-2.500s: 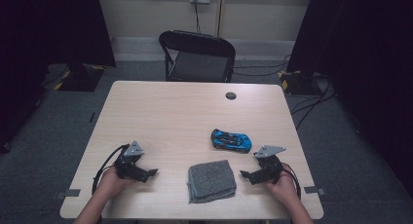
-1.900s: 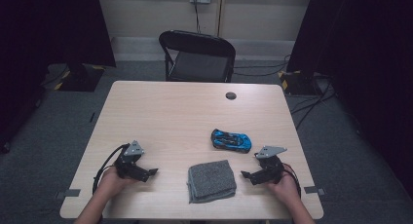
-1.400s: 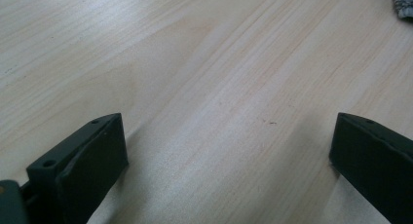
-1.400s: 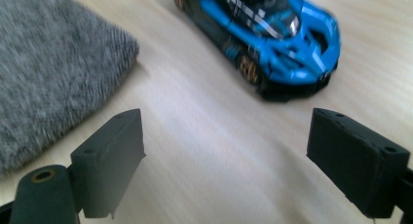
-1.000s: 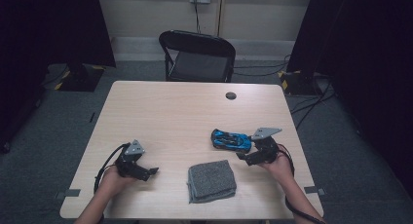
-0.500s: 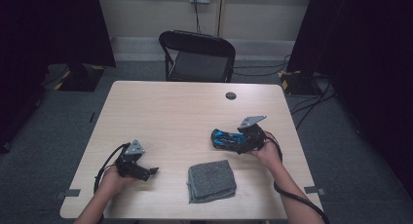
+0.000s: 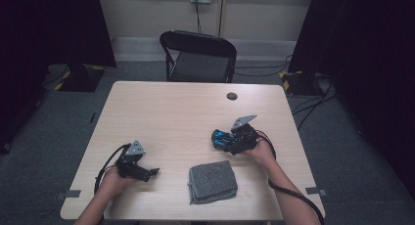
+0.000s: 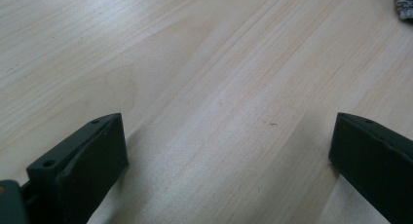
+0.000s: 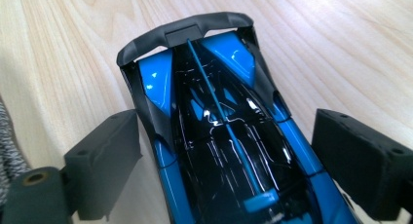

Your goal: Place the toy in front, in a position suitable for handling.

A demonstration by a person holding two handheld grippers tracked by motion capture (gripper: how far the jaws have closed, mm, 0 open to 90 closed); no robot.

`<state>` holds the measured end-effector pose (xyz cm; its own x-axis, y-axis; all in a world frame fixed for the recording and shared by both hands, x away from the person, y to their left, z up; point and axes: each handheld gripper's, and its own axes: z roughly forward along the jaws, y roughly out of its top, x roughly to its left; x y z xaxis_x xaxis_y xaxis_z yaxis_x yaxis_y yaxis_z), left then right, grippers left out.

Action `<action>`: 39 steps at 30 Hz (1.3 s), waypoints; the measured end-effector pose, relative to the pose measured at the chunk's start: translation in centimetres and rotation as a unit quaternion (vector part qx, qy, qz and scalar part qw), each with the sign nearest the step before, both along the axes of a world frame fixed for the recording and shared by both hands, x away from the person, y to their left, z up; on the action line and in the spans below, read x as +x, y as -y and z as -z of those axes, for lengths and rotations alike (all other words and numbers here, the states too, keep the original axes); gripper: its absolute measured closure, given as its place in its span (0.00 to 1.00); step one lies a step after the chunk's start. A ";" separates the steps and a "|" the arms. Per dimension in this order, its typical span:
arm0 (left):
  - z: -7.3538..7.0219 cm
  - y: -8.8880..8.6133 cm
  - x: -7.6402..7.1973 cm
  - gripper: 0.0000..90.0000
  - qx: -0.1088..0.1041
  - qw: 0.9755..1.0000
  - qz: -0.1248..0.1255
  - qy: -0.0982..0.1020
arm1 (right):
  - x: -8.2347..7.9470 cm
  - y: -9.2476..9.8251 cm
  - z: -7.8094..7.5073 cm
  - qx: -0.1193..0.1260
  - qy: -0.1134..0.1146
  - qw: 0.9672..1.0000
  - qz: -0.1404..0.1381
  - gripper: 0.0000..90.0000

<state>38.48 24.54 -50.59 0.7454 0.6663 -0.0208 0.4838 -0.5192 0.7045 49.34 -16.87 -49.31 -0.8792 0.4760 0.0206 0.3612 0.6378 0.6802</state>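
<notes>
Now the right claw (image 9: 224,151) straddles the blue toy car (image 9: 219,136) mid-frame, jaws wide and seemingly not pressing, while the left claw (image 8: 224,160) gapes over bare tabletop (image 8: 195,63).

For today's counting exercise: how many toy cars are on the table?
1. The blue toy car sits right of the table's centre, between the right tool's open jaws.

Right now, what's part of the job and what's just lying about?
In the job:
- blue toy car
- right gripper, jaws open either side of the car

Lying about:
- grey cloth
- left gripper, open
- black disc
- folding chair
</notes>
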 end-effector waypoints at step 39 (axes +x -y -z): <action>0.0 0.0 0.0 0.00 0.000 1.000 0.000 0.000 | 1.3 -2.6 0.3 -0.026 -0.011 0.998 -0.048 0.19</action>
<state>38.49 24.54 -50.59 0.7455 0.6662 -0.0207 0.4836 -0.5193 0.7046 50.60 -14.24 -49.58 -0.9203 0.3908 0.0173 0.3110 0.7041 0.6384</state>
